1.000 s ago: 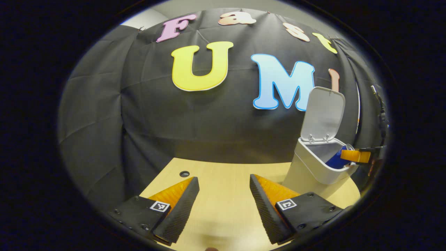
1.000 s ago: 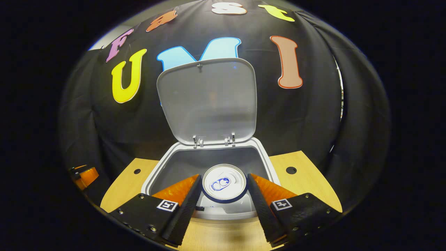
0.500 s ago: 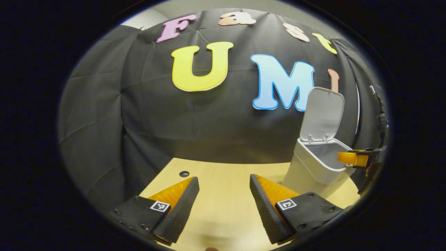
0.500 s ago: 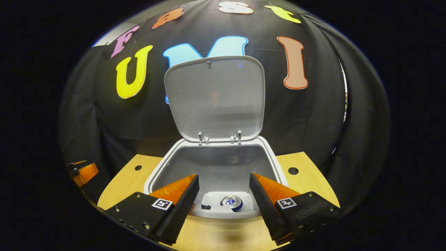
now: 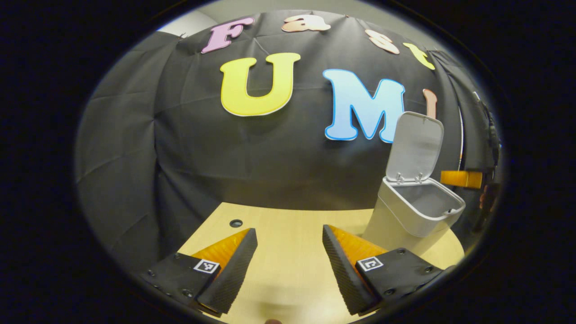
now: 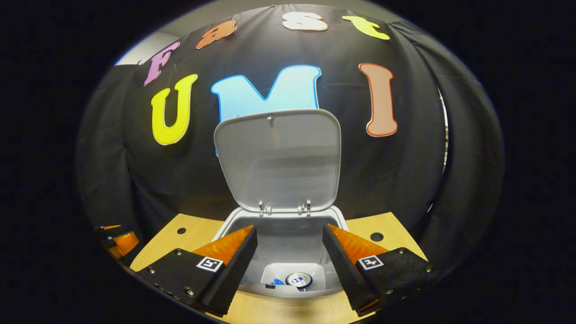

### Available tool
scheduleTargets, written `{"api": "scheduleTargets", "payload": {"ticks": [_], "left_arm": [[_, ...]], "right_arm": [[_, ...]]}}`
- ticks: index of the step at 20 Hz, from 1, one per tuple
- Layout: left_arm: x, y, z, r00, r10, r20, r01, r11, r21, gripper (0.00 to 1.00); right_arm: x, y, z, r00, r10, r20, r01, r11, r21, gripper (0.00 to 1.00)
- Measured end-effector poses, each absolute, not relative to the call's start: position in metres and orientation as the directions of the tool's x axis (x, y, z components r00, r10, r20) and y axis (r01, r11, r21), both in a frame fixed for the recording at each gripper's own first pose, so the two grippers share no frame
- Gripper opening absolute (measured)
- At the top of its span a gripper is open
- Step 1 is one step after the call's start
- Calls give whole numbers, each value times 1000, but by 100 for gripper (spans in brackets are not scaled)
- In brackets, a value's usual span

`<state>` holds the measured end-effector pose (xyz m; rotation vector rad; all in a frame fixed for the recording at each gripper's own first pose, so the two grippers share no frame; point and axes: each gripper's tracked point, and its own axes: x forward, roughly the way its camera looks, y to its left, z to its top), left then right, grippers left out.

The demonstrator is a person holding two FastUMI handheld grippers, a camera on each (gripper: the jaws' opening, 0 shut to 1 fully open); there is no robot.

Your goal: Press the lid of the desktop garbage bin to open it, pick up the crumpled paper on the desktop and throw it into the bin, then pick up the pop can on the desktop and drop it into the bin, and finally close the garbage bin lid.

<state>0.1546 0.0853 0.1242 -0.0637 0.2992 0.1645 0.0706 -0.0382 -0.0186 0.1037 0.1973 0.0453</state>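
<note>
At the bin mouth: the right gripper was poised above the open desktop garbage bin, fingers spread apart and holding nothing.
Pop can: the pop can lay at the bottom of the bin, top end showing (a small blue scrap sat just beside it; the crumpled paper could not be made out there).
Lid: the lid stood upright on its rear hinges, inner face toward the right gripper view.
Step in hand: can disposal judged complete; lid closure not yet done.
Next move: judged to call for a finger raised over the lid's top edge and pressed forward and down until the lid latched.
Left gripper: the left gripper was parted and empty, low over the desktop, well apart from the bin.
Surface: a light wood-grain desktop with a round cable hole.
Room: a black cloth wall enclosed the booth behind the desktop.
</note>
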Motion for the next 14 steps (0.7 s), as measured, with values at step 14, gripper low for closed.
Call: {"api": "scheduleTargets", "payload": {"ticks": [14], "left_arm": [[157, 97, 116, 933, 174, -314, -189, 982, -17, 96]], "right_arm": [[108, -46, 101, 999, 53, -8, -53, 998, 23, 93]]}}
